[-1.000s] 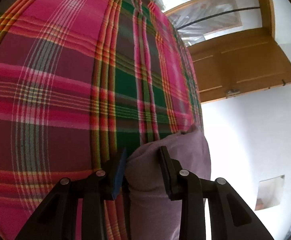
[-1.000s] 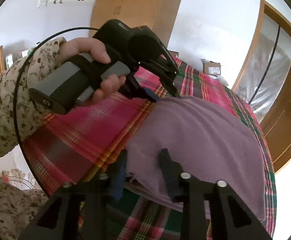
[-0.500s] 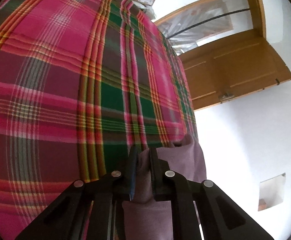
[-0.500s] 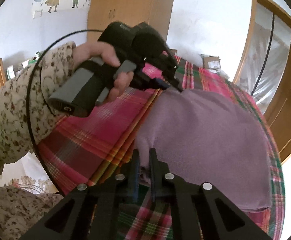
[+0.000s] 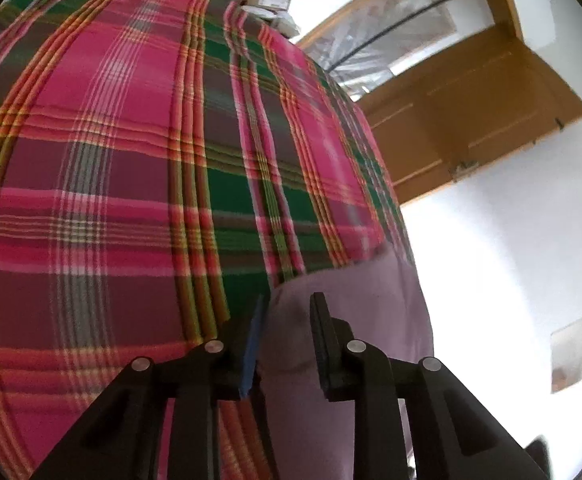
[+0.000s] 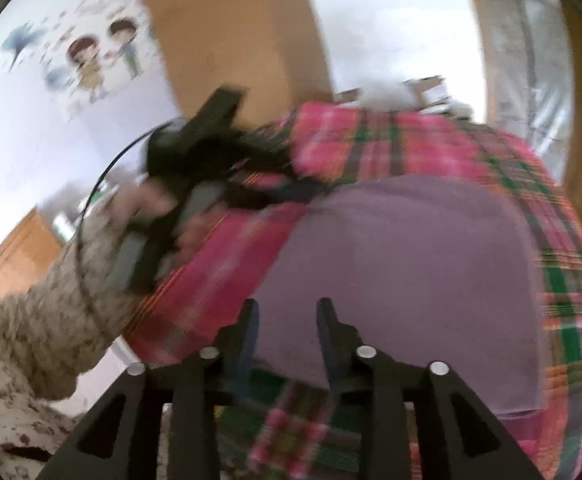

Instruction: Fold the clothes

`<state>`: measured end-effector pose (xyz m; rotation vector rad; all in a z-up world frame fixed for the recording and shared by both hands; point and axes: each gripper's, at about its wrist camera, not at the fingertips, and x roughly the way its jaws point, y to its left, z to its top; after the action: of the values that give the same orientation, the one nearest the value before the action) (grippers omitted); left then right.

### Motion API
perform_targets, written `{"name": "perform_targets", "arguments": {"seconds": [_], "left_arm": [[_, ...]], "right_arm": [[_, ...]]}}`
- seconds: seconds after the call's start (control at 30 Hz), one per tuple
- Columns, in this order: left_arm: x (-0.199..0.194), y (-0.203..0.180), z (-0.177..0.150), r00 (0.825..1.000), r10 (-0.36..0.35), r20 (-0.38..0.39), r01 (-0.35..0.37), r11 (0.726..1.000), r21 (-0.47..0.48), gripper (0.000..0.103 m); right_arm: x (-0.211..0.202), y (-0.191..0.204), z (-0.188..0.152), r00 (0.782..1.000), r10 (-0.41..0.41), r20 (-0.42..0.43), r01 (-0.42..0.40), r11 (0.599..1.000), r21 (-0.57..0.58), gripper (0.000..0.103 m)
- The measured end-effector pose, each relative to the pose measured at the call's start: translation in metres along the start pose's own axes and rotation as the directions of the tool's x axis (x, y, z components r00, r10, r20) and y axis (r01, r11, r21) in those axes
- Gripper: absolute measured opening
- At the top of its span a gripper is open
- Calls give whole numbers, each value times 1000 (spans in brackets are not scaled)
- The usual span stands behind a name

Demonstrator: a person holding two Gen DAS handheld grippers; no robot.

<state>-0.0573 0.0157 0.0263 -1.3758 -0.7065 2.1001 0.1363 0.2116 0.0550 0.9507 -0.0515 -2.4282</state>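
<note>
Left tool (image 5: 287,312): jaws parted, purple cloth (image 5: 347,320) between them, grip not evident. Cloth lies folded on the plaid bedspread (image 5: 131,160), at 5 o'clock in left view. Wooden door (image 5: 471,112) at 2 o'clock. Right tool (image 6: 287,316): jaws parted, over the cloth's near edge. Right view blurred; sleeve (image 6: 43,320) at 8 o'clock.

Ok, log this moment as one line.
stage: fold clothes | left gripper: open over purple garment | right gripper: open at its near edge | garment: flat on plaid blanket
</note>
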Motion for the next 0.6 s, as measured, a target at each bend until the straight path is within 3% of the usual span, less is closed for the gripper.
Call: {"name": "perform_targets", "arguments": {"seconds": [0.17, 0.23, 0.33, 0.43, 0.6], "left_arm": [[-6, -1, -16, 999, 0, -44, 2, 999, 50, 41], [-8, 1, -25, 997, -13, -73, 18, 998, 68, 42], [-10, 2, -38, 993, -33, -114, 42, 996, 80, 43], [-12, 6, -46, 987, -63, -147, 71, 996, 53, 49], [-10, 10, -51, 973, -149, -173, 155, 988, 16, 51]], "right_arm": [[-15, -57, 17, 997, -75, 29, 71, 993, 94, 48], [-12, -86, 27, 990, -143, 19, 139, 981, 138, 51], [-9, -123, 32, 989, -148, -7, 146, 965, 216, 60], [2, -162, 33, 997, -65, -52, 79, 936, 343, 73], [17, -205, 29, 995, 79, -65, -37, 874, 484, 74]]}}
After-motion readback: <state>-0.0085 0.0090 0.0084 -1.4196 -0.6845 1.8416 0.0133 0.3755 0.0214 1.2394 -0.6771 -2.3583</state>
